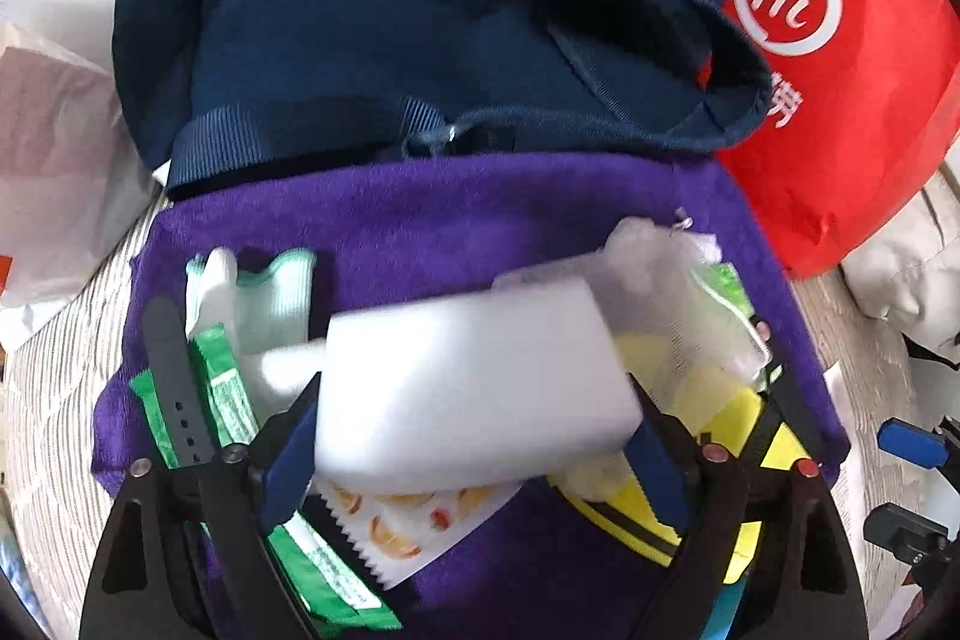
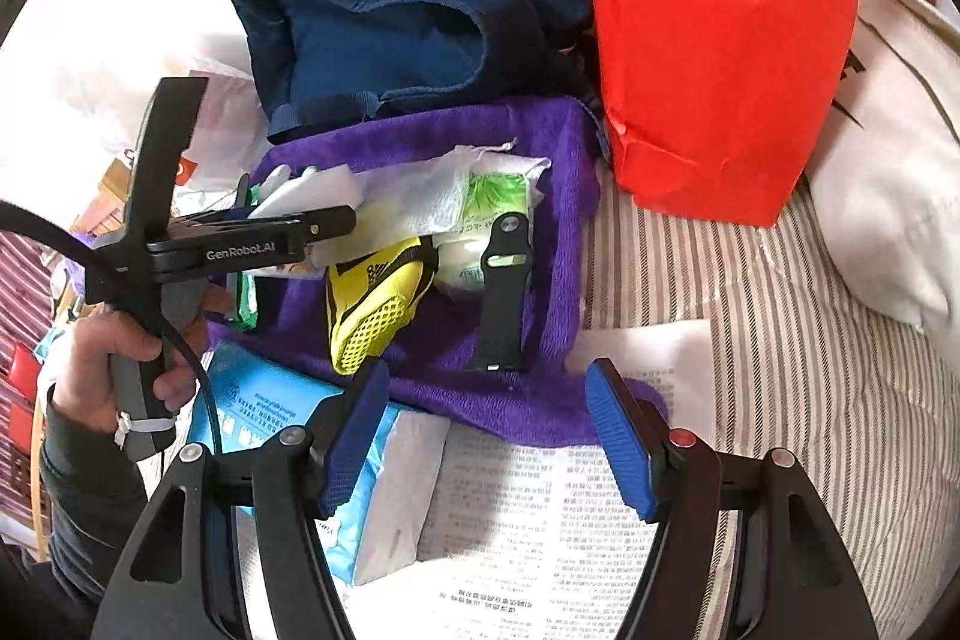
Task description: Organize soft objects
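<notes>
1. Left wrist view: blue-padded fingers (image 1: 288, 454) of the left gripper (image 1: 474, 436) sit nearest the lens, pinching a white foam block (image 1: 474, 382) from both sides. The block is motion-blurred, so whether it is lifted clear of the clutter or only resting on it I cannot say. It is held broadside, probably so the soft foam does not fold between the pads.
2. Under the block lies a purple towel (image 1: 420, 214), apparently serving as a sorting mat. At 8 o'clock on it are green wet-wipe packets (image 1: 222, 388) and a black watch strap (image 1: 177, 394); at 4 o'clock, something yellow and black (image 1: 744, 430); at 6 o'clock, a sachet printed with fruit slices (image 1: 414, 520).
3. At 12 o'clock slumps a navy tote bag (image 1: 372, 10) — a likely destination. At 2 o'clock a red bag (image 1: 840, 58) carries a white circle logo reading "Hi".
4. Right wrist view: the right gripper (image 2: 486, 436) is spread, with nothing between its blue pads, hovering above a printed paper sheet (image 2: 540, 520) whose text is too small to read.
5. At 9 o'clock the person's hand (image 2: 126, 352) grips the left tool — its arm reads "GenRobot.AI". The yellow mesh item (image 2: 372, 304) shows "adidas"; a blue tissue pack (image 2: 282, 412) lies at 7 o'clock.
</notes>
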The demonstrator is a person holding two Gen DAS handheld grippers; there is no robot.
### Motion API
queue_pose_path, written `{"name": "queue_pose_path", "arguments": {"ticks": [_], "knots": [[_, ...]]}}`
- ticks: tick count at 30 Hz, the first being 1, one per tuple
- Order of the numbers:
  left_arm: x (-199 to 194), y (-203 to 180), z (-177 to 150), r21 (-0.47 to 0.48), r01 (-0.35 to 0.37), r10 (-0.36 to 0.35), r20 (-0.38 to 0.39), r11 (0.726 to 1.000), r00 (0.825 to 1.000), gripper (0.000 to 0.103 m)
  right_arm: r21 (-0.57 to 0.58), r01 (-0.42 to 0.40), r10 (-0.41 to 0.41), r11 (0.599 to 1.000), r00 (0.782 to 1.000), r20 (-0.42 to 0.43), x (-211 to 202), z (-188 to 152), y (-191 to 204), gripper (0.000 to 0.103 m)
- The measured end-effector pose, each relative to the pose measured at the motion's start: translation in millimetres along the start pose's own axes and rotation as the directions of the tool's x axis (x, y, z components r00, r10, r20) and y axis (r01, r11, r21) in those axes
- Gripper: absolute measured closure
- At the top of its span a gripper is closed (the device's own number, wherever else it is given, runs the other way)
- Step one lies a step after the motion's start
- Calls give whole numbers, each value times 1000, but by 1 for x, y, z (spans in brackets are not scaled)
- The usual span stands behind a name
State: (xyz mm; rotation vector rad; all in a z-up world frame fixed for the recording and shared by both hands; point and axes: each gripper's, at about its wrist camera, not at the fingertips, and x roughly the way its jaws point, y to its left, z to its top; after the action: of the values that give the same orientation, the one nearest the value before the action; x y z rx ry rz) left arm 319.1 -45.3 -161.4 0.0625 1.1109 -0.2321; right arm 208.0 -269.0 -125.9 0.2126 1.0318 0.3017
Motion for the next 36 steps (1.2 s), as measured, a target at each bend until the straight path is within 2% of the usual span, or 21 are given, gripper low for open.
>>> {"name": "queue_pose_path", "arguments": {"ticks": [6,15,17,20,24,26,28,36], "knots": [[-16,7,-14,-31,-35,35,-7,999,999,10,1,-11,11,1000,1000,-7,-2,-5,4,36],[-66,8,-46,-47,-71,74,43,996,996,10,3,17,-17,1000,1000,4,-14,-7,16,35],[-79,12,-48,-50,-82,84,53,995,995,10,-2,31,-31,1000,999,11,-18,-7,21,28],[-95,7,-58,-55,-101,105,72,993,992,6,-31,56,-55,998,998,37,-29,-7,33,23],[-124,2,-72,-70,-88,95,109,994,990,5,-61,92,-88,994,994,56,-43,-10,49,19],[-140,-1,-81,-77,-96,105,127,992,986,1,-57,107,-103,993,993,59,-48,-13,54,3],[-149,-7,-86,-86,-111,123,137,990,983,0,-52,123,-118,991,990,82,-58,-16,59,2],[-192,-26,-114,-96,-96,113,189,991,976,0,-47,166,-161,985,982,104,-89,-32,71,1]]}}
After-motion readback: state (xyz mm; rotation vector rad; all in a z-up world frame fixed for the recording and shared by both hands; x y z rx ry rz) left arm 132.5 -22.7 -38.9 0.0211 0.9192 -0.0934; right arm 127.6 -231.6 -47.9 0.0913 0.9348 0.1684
